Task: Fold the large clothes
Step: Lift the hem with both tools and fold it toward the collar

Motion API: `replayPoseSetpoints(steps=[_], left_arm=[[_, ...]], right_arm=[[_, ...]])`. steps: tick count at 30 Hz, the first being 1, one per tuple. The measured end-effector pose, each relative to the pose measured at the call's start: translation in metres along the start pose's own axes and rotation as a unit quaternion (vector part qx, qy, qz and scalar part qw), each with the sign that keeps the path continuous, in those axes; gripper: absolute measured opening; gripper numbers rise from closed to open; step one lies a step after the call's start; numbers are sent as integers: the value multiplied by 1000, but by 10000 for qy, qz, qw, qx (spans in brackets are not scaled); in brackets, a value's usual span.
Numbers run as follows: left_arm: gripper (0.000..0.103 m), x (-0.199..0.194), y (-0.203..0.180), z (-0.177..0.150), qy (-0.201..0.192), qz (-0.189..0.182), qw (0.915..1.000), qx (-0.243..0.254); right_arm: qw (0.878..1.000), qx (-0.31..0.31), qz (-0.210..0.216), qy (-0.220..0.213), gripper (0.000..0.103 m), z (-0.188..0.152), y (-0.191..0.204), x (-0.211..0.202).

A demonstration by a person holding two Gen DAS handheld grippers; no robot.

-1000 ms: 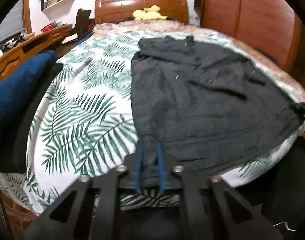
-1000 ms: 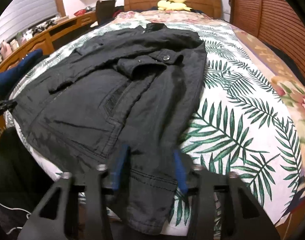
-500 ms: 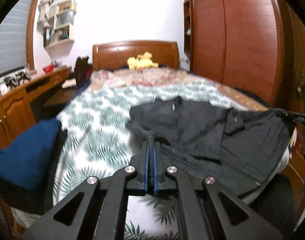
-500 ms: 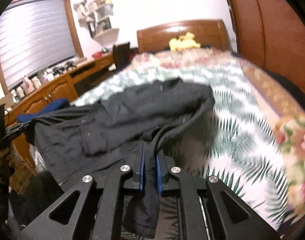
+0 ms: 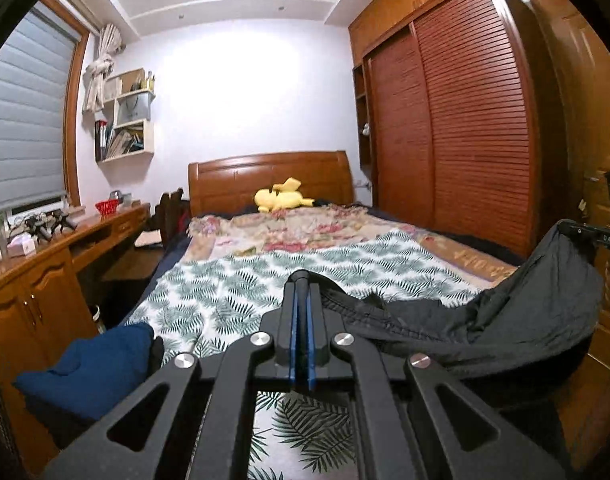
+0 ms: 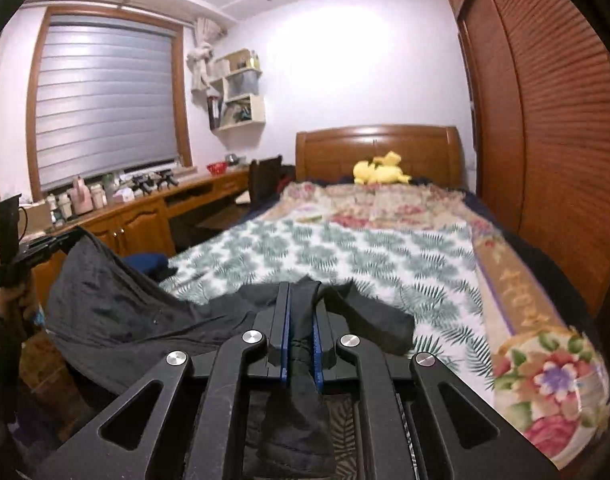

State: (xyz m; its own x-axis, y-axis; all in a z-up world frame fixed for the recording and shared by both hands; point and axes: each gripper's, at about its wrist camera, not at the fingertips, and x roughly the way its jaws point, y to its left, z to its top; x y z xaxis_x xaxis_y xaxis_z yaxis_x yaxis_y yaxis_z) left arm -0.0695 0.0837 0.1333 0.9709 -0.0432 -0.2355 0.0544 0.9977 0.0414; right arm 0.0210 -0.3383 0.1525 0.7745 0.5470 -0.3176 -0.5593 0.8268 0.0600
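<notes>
A second ago the black cotton jacket point(image 5: 505, 328) lay flat on the leaf-print bedspread point(image 5: 233, 288); now both grippers hold its near hem lifted, so it sags between them above the bed's near edge. The left gripper point(image 5: 301, 280) is clamped on a thin edge, the right gripper point(image 6: 301, 300) pinches a thicker bunch. White letters "DAS" show on the right gripper's body at the left view's far right edge. The jacket's lower part is hidden behind the gripper frames.
</notes>
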Motion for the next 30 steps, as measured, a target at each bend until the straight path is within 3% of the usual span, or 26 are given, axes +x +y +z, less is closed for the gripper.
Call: replayPoseSetpoints(steps=[3,7,13,22,26,30], left_arm=[[1,-2,0,4,-33,25,10000,42],[1,30,5,-4,228,84,9997,-79],[1,115,7,-25,703,256,9971,-102],[1,242,12,-45,1228,584,9907,97],[1,285,21,-54,1425,333,9891,-174],[1,317,17,-58,1403,402,9893,-63]], right_arm=[[9999,6,-8,-128,6,4,-1,-15],[9997,-81,-250,-1,6,-2,-8,-5],[9973,-100,-480,547,6,-28,-32,66],[9943,-181,-814,665,6,-48,-85,179],[9911,-129,-1060,792,7,-55,-111,222],[9876,-121,-1187,1023,7,-62,-130,261]])
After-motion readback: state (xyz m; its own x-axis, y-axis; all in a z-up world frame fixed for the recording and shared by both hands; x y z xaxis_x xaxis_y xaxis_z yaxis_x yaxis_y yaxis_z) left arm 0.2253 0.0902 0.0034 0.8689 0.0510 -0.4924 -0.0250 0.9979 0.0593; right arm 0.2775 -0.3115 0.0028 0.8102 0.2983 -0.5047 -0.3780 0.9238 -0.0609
